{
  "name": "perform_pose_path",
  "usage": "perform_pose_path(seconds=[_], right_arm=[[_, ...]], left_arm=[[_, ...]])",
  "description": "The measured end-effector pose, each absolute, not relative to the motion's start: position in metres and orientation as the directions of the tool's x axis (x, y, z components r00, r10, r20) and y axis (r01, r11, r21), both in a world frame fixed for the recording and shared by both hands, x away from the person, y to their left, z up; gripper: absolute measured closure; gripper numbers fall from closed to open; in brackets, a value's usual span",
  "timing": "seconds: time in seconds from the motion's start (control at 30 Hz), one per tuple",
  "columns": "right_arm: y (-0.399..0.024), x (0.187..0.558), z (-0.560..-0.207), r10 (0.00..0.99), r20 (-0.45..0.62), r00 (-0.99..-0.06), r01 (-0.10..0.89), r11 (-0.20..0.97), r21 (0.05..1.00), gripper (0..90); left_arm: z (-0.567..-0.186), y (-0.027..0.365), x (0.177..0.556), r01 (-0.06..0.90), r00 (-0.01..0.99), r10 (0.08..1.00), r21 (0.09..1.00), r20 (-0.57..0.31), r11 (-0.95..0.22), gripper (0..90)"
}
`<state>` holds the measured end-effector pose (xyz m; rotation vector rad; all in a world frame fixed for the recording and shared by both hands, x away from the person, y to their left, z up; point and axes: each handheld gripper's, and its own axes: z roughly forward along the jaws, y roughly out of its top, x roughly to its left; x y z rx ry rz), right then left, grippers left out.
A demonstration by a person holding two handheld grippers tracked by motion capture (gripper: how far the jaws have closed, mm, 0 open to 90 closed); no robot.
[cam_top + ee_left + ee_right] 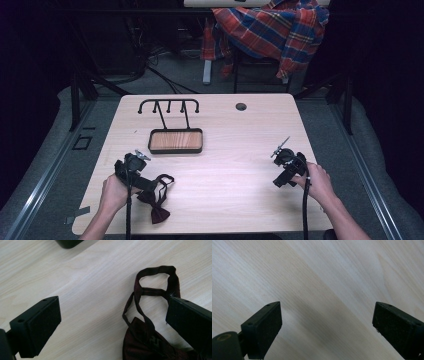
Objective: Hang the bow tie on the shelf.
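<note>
Spread wide, the jaws of the left gripper straddle a dark maroon bow tie lying on the table near its front left edge; the tie's lower part is cut off in the left gripper view and its strap loop runs behind the right-hand jaw, so whether that jaw touches it cannot be told. Both hands rest low on the tabletop, and the right gripper, well apart near the right edge, is equally wide open over bare wood, holding nothing.
</note>
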<state>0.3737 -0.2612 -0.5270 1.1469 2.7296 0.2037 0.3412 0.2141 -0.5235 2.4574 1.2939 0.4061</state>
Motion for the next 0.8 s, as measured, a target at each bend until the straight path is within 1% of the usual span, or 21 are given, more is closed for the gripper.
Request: perform_pose_path(seconds=[0.03,0.07,0.1,0.17,0.2,0.23,0.27,0.33,0.4,0.47,0.5,0.53,0.57,0.6,0.63,0.73,0.8], right_arm=[[-0.259,0.376,-0.525,0.703,-0.112,-0.702,0.683,0.71,0.172,8.6],[-0.255,0.378,-0.524,0.689,-0.146,-0.71,0.671,0.725,0.155,8.6],[-0.253,0.379,-0.527,0.701,-0.11,-0.705,0.679,0.711,0.183,8.6],[-0.251,0.381,-0.528,0.695,-0.113,-0.71,0.673,0.717,0.182,8.6],[-0.247,0.385,-0.53,0.704,-0.099,-0.703,0.679,0.706,0.203,8.6],[-0.247,0.385,-0.53,0.704,-0.099,-0.703,0.679,0.706,0.203,8.6],[-0.245,0.388,-0.529,0.686,-0.112,-0.719,0.666,0.726,0.174,8.6],[-0.24,0.391,-0.528,0.673,-0.107,-0.732,0.653,0.738,0.17,8.7],[-0.239,0.39,-0.529,0.679,-0.103,-0.726,0.656,0.73,0.191,8.6],[-0.237,0.39,-0.527,0.662,-0.127,-0.738,0.64,0.748,0.176,8.7],[-0.237,0.39,-0.527,0.662,-0.127,-0.738,0.64,0.748,0.176,8.7],[-0.237,0.389,-0.527,0.666,-0.124,-0.735,0.643,0.744,0.185,8.6],[-0.237,0.389,-0.527,0.666,-0.124,-0.735,0.643,0.744,0.185,8.6],[-0.238,0.386,-0.527,0.664,-0.125,-0.737,0.641,0.746,0.181,8.7],[-0.238,0.386,-0.527,0.664,-0.125,-0.737,0.641,0.746,0.181,8.7],[-0.238,0.382,-0.523,0.653,-0.144,-0.744,0.628,0.756,0.185,8.7],[-0.237,0.382,-0.524,0.66,-0.133,-0.74,0.631,0.749,0.202,8.7]], left_arm=[[-0.525,0.212,0.341,0.735,0.552,0.828,0.41,0.099,-0.539,0.6],[-0.529,0.21,0.342,0.738,0.556,0.824,0.392,0.109,-0.549,1.2],[-0.531,0.21,0.342,0.739,0.557,0.822,0.382,0.119,-0.556,1.4],[-0.533,0.211,0.341,0.741,0.553,0.824,0.381,0.121,-0.553,2.6],[-0.534,0.214,0.34,0.743,0.556,0.822,0.371,0.121,-0.557,3.8],[-0.534,0.214,0.34,0.743,0.556,0.822,0.371,0.121,-0.557,5.6],[-0.533,0.215,0.339,0.737,0.557,0.821,0.382,0.124,-0.557,5.6],[-0.532,0.219,0.338,0.729,0.566,0.817,0.393,0.112,-0.56,9.7],[-0.532,0.219,0.337,0.725,0.577,0.81,0.392,0.105,-0.567,12.2],[-0.534,0.218,0.338,0.718,0.59,0.801,0.388,0.1,-0.577,15.1],[-0.534,0.217,0.339,0.716,0.597,0.796,0.382,0.1,-0.584,15.1],[-0.536,0.215,0.338,0.699,0.627,0.773,0.37,0.096,-0.612,18.3],[-0.536,0.215,0.338,0.699,0.627,0.773,0.37,0.096,-0.612,19.8],[-0.536,0.214,0.337,0.684,0.64,0.76,0.364,0.114,-0.632,20.3],[-0.536,0.214,0.337,0.684,0.64,0.76,0.364,0.114,-0.632,21.2],[-0.535,0.214,0.338,0.667,0.658,0.746,0.381,0.101,-0.64,24.6],[-0.535,0.214,0.339,0.666,0.665,0.741,0.378,0.091,-0.644,25.8]])
